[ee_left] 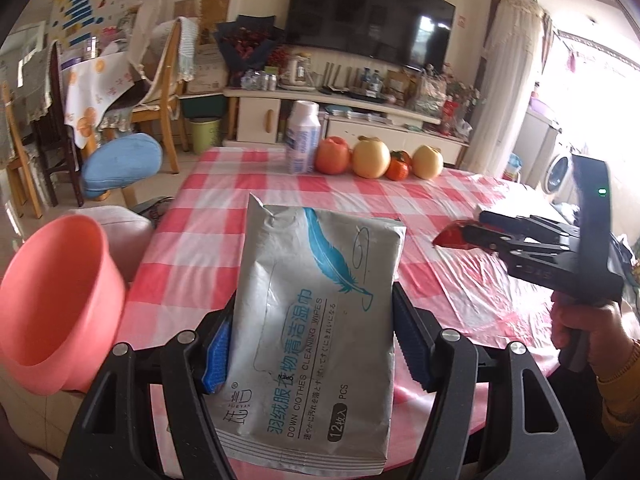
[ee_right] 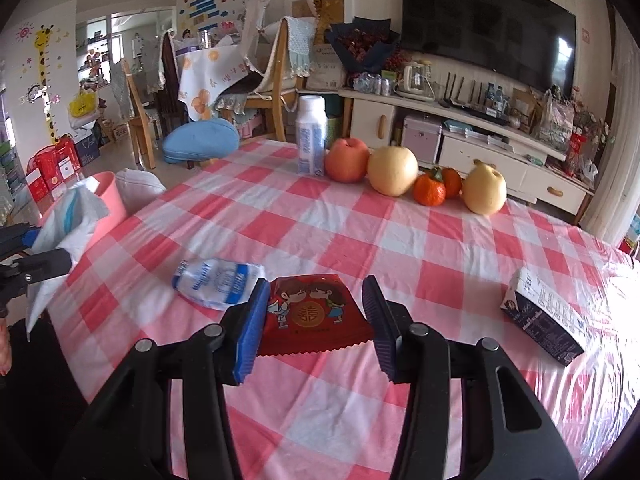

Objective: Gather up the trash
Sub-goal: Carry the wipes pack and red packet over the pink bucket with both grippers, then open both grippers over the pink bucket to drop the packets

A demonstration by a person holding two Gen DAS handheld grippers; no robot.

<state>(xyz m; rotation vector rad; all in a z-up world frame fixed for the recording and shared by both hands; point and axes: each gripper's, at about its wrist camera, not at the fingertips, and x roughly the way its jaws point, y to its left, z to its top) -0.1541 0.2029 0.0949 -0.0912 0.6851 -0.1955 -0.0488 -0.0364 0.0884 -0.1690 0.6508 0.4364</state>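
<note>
left gripper (ee_left: 310, 344): clamped on grey wipes packet (ee_left: 316, 320), held just right of pink bin (ee_left: 60, 308) | right gripper (ee_right: 316, 320): fingers spread, straddling red snack wrapper (ee_right: 314, 316) on checked tablecloth (ee_right: 360, 232), well right of bin

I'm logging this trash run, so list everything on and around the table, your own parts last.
wipes packet: 1, grey with blue feather, in the left gripper
red wrapper: 1, red, between the right gripper's fingers
plastic wrapper: 1, white-blue, on table, left of red wrapper
carton: 1, dark and white, lying on table, right
bottle: 1, white, upright, far edge
fruit row: apple, two pears, two oranges, far edge
bin: 1, pink, beside table, left
tablecloth: 1, pink-white check
left gripper: shut on wipes packet
right gripper: around red wrapper; grip unclear
</note>
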